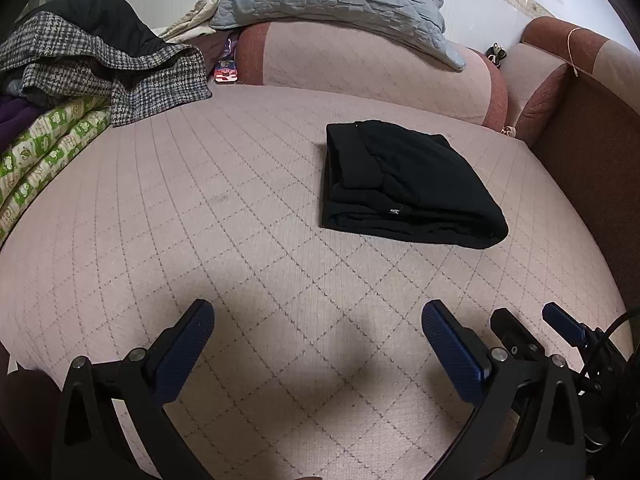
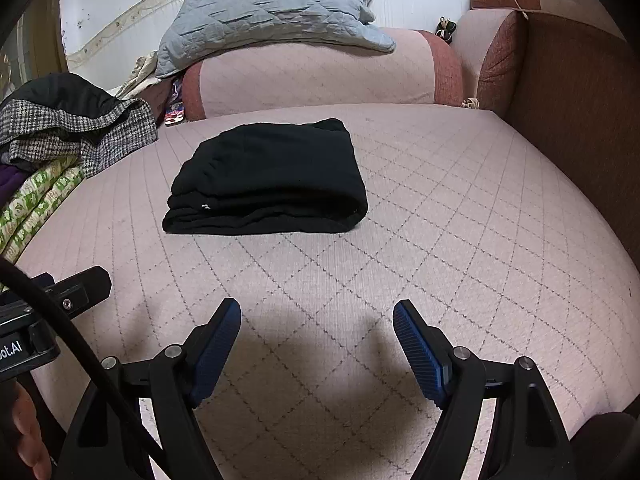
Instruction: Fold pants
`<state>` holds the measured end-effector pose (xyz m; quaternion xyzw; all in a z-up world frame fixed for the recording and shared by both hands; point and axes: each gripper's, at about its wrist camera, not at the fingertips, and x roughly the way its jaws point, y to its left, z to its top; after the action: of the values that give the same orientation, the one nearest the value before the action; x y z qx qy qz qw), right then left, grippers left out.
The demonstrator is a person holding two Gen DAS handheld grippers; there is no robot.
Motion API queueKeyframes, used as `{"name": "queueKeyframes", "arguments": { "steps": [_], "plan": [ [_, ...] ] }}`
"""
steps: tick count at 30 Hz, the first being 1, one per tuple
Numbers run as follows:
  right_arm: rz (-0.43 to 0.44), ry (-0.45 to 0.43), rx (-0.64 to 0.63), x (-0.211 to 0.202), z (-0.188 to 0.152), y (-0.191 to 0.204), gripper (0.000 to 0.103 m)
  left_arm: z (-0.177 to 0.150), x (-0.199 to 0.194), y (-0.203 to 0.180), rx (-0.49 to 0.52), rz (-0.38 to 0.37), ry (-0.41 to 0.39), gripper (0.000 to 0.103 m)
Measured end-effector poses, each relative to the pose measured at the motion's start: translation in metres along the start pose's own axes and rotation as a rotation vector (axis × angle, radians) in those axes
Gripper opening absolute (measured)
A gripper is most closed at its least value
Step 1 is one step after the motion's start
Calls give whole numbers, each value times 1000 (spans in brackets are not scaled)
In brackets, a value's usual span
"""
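Pants (image 1: 408,184) lie folded on the sofa seat (image 1: 200,220), well ahead of your left gripper (image 1: 316,320) and right gripper (image 2: 316,320), both spread wide and empty.

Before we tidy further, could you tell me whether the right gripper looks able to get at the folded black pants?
Probably yes: the right gripper is open and empty, and only bare sofa cushion lies between it and the folded pants, which nothing covers.
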<state>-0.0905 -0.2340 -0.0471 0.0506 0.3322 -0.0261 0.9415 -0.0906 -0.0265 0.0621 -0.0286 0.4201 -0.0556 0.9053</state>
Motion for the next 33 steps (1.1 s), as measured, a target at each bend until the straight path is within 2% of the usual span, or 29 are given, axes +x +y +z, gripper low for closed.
{"name": "queueKeyframes", "arguments": {
  "steps": [33],
  "plan": [
    [-25,23,5,10,-2,-5,84,-3,19,6,-12,-6,59,103]
  ]
}}
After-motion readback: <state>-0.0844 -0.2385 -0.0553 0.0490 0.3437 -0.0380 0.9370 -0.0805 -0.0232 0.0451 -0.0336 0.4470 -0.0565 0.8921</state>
